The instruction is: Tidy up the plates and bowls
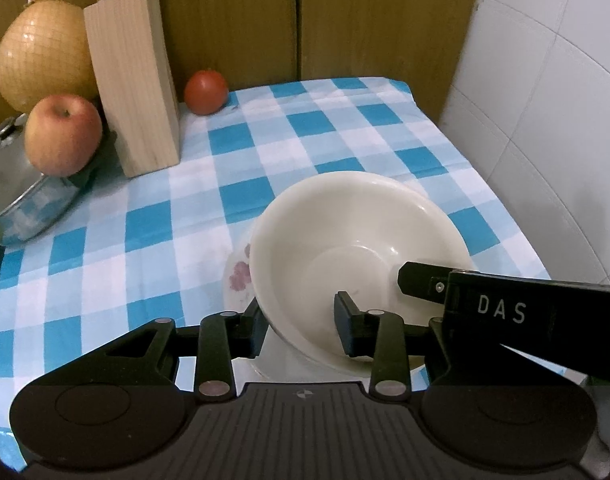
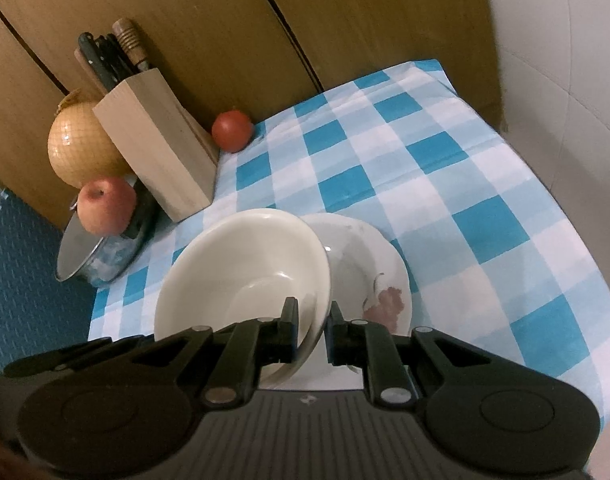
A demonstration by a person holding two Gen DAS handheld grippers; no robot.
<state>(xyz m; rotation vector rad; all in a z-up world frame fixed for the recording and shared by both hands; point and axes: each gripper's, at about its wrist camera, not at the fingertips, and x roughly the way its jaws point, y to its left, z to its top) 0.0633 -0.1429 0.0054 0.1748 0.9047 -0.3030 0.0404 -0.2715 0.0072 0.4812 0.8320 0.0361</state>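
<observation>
Bowl tilts on the plate; our right gripper clamps its six-o'clock rim, left gripper straddles loose: we level it gently.

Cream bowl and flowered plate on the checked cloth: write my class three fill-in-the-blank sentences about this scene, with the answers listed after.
1. The round cream ceramic bowl sits tilted on a white plate painted with ____.
2. The right claw is shut on the bowl's ____.
3. The pale wooden knife block stands on the blue-and-white checked tablecloth between the netted yellow fruit and the red ____.

Missing words: flowers; rim; tomato
</observation>
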